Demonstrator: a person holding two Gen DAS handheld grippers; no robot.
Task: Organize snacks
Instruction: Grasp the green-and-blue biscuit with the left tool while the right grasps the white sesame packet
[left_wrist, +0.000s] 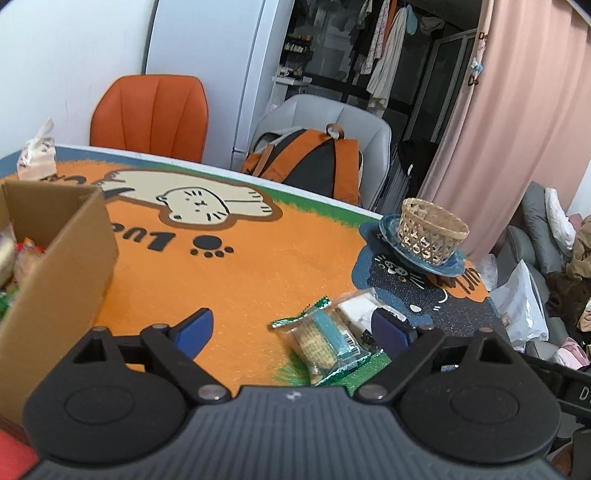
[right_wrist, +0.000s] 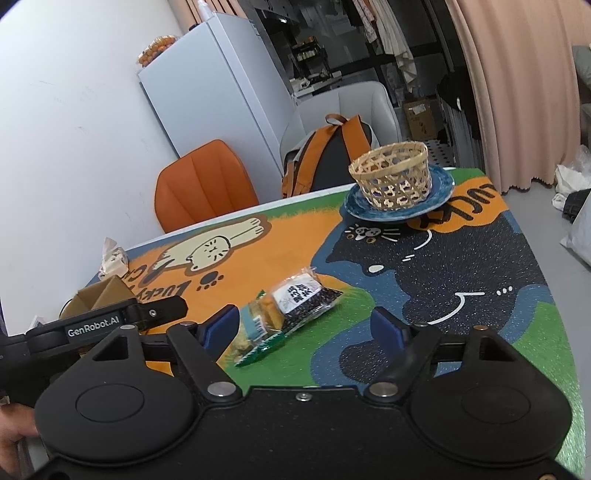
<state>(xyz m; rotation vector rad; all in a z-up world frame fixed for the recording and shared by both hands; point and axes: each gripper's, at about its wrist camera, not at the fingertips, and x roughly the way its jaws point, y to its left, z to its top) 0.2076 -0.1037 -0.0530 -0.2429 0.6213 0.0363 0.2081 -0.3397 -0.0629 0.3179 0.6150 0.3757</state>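
Left wrist view: left gripper (left_wrist: 291, 328) jaws spread wide, nothing pinched. Two snack packets lie on the bench (left_wrist: 258, 273) toward the right-hand blue pad: a green-edged clear cracker packet (left_wrist: 323, 341) and, just behind and touching it, a black-and-white snack packet (left_wrist: 360, 312). The right pad overlaps the second packet in the picture; can't tell if it touches. Open cardboard box (left_wrist: 55, 251) on the left with wrapped snacks inside. Small tied bag (left_wrist: 37, 155) at the far left edge of the bench. Woven bamboo basket (left_wrist: 430, 230) sits on a blue plate (left_wrist: 452, 266) at the far right of the bench. Behind: orange chair (left_wrist: 151, 114), grey chair (left_wrist: 369, 127) carrying an orange-and-black backpack (left_wrist: 310, 162), pink curtain (left_wrist: 517, 110).

Right wrist view: right gripper (right_wrist: 304, 326) jaws apart, nothing between the pads. Cracker packet (right_wrist: 258, 328) is against the left-hand pad, contact unclear; black-and-white snack packet (right_wrist: 299, 299) lies partly over it, ahead of the jaws and left of centre. Both flat on the cat-print bench (right_wrist: 461, 266). Left gripper (right_wrist: 125, 317) body enters at left, box (right_wrist: 99, 295) behind it. Basket (right_wrist: 391, 175) on plate (right_wrist: 439, 195) at far edge. Tied bag (right_wrist: 112, 258) at left. White fridge (right_wrist: 221, 96) against the wall.
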